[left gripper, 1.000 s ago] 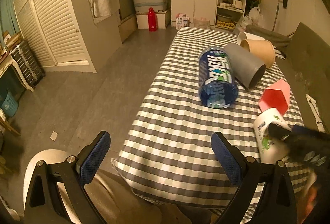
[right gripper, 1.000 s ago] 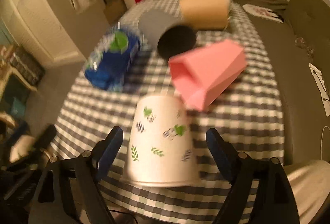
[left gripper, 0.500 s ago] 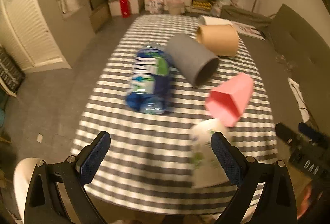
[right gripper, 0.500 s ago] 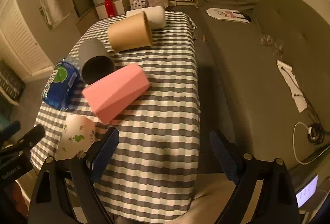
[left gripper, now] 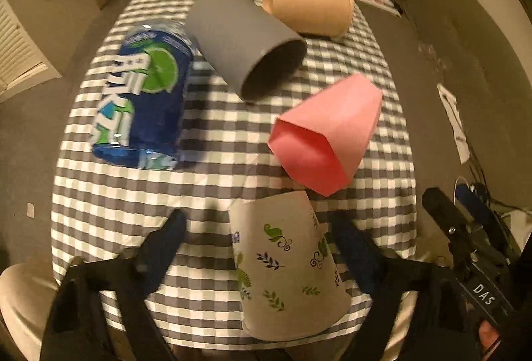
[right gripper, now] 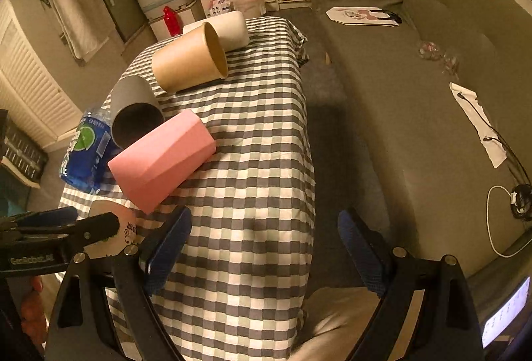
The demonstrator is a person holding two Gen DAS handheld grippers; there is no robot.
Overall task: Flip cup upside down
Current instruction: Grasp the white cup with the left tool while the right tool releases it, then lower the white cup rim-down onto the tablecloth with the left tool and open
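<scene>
A white paper cup with leaf prints [left gripper: 289, 274] stands upside down at the near edge of the checked table [left gripper: 206, 161]. My left gripper [left gripper: 262, 248] is open, its fingers on either side of the cup without touching it. In the right wrist view the cup [right gripper: 114, 228] shows partly behind the left gripper at the lower left. My right gripper [right gripper: 266, 248] is open and empty over the table's near right edge. A pink cup [left gripper: 326, 134] lies on its side just beyond the leaf cup.
A grey cup [left gripper: 246, 41], a brown paper cup [left gripper: 309, 5], a white cup [right gripper: 229, 28] and a blue bottle [left gripper: 146, 94] lie on their sides on the table. A grey sofa [right gripper: 415, 88] runs along the right. Floor and cabinets lie to the left and beyond.
My left gripper has swung right and closed in until its fingers flank the leaf-print cup. My right gripper has pulled away from that cup to the right.
</scene>
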